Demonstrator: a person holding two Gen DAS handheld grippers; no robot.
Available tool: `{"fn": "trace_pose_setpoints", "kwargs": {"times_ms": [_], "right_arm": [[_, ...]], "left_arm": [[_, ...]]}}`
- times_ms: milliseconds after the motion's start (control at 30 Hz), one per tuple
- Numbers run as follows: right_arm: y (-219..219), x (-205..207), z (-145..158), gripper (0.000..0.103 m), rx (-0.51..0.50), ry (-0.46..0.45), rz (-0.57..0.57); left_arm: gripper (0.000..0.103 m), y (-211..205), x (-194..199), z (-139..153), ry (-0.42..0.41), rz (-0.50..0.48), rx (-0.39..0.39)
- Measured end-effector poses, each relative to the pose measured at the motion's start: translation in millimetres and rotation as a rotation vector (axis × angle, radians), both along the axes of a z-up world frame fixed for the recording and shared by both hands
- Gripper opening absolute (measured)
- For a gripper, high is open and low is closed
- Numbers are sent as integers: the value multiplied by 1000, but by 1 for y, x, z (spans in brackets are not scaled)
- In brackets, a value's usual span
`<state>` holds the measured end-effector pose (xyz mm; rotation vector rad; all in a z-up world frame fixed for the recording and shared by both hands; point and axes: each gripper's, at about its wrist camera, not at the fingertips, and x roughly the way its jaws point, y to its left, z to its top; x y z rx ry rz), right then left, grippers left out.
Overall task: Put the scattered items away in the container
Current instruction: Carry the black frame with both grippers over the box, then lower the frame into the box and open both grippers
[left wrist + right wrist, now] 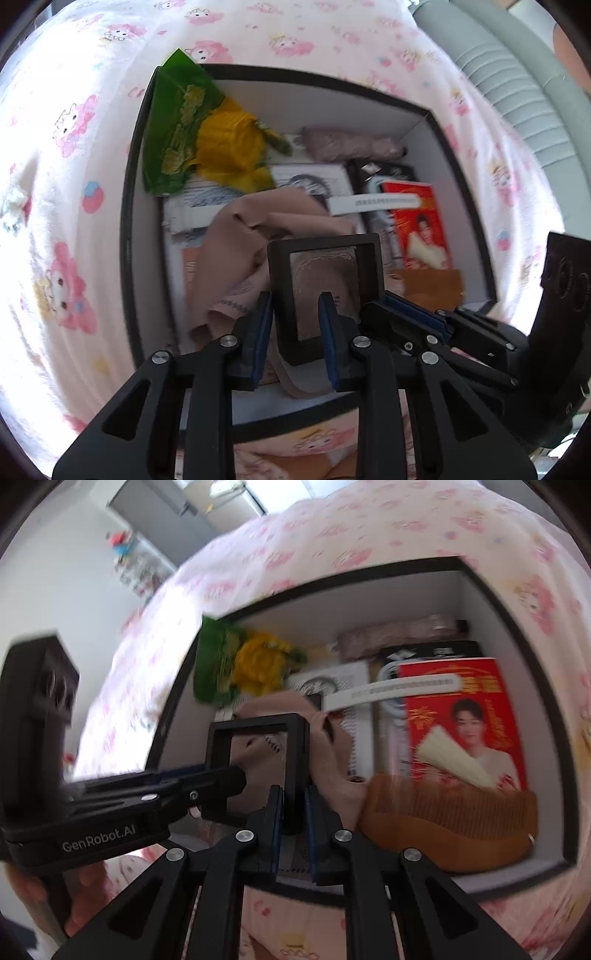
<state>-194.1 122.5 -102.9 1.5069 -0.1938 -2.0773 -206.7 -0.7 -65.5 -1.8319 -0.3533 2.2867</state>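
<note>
- Now the left tongs [295, 325] pinch the left side of a black frame [325, 291].
- Beside them, the right tongs [293, 812] squeeze its right side.
- It hangs over the box [127, 221] on the bed [55, 147].
- Inside lie a green packet [173, 129], tan cloth [240, 236] and a red card [421, 225].

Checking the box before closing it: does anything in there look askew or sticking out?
Yes. The green packet leans on the box far-left corner, its tip poking above the rim. The black frame, held by both tongs, hangs tilted above the contents, not laid down.
</note>
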Motion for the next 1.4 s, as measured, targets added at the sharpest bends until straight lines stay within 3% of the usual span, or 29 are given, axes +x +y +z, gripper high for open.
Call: {"fn": "trace_pose_setpoints", "kwargs": {"times_ms": [100, 233, 367, 467, 667, 800, 900, 1033, 1167, 1300, 1400], "right_arm": [[3, -1, 5, 11, -38, -4, 7], [29, -6, 23, 11, -86, 76, -106], [24, -19, 15, 11, 15, 74, -147], [13, -21, 1, 11, 0, 9, -111], [-14, -7, -8, 12, -55, -47, 13], [-7, -6, -4, 12, -106, -44, -24], [13, -2, 10, 12, -44, 50, -119], [38, 7, 26, 12, 31, 139, -197], [46, 1, 22, 12, 59, 116, -189], [41, 1, 17, 12, 53, 100, -167], [30, 0, 14, 12, 45, 97, -147]], "left_arm": [[24, -4, 4, 7, 26, -6, -30], [24, -9, 5, 19, 130, 10, 47], [24, 1, -7, -2, 58, -16, 82], [24, 0, -6, -18, -18, 17, 4], [19, -14, 3, 3, 26, 58, -39], [19, -18, 7, 15, 82, 53, 68], [19, -9, 7, 14, 101, 10, 105], [19, 9, 2, -3, 73, -61, 216], [17, 6, -3, -26, -38, -7, 164], [17, -6, 4, -21, -26, 26, 67], [17, -15, 5, -11, 36, 44, 148]]}}
